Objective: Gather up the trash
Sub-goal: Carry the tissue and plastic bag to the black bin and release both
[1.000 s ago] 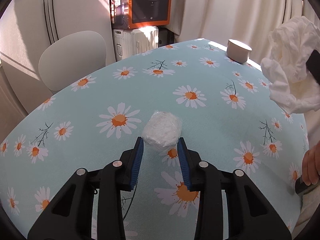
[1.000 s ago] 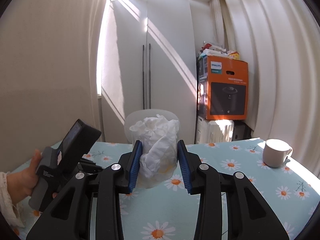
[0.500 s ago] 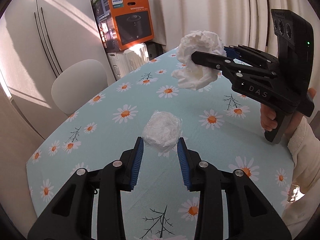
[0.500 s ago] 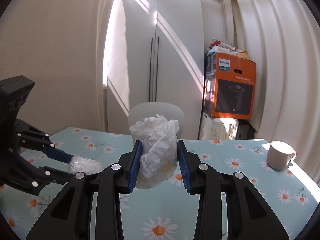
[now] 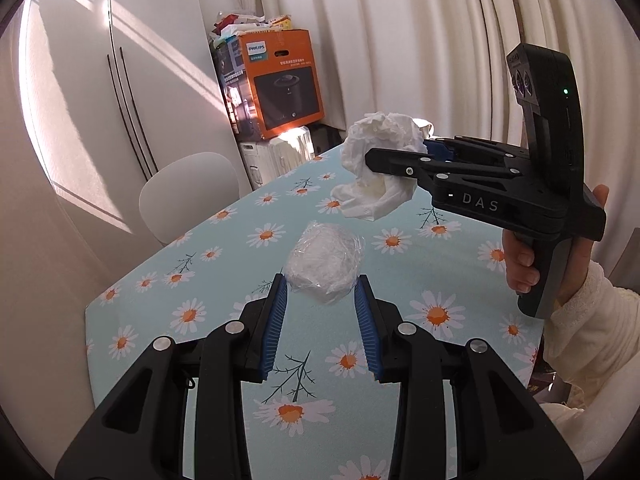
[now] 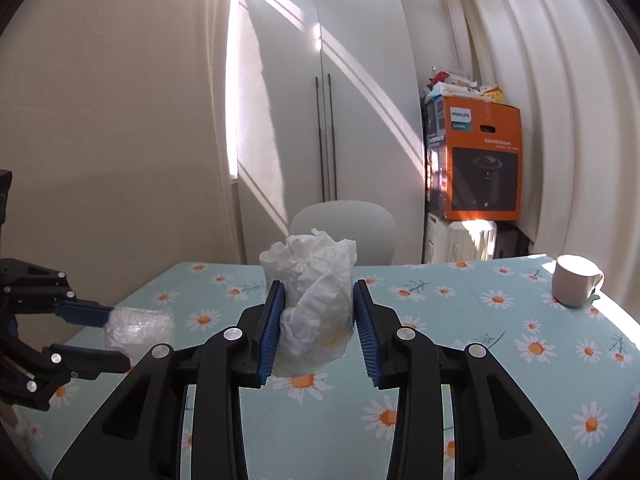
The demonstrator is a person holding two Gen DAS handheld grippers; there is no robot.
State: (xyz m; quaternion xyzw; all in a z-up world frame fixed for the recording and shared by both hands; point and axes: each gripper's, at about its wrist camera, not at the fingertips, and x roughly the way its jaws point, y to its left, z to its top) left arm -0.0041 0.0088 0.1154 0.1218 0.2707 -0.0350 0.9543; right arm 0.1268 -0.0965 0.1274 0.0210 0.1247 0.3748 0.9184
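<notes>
Above daisy tablecloth (image 5: 400,320): left claw (image 5: 322,284) clamping plastic wad (image 5: 325,261), right claw (image 6: 314,304) clamping tissue (image 6: 312,292).

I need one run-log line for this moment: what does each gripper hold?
left gripper: shut on plastic ball | right gripper: shut on tissue | both above table

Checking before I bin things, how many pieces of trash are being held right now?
2: a crumpled white tissue in the right gripper, and a clear plastic wad in the left gripper. More may lie out of view.
</notes>
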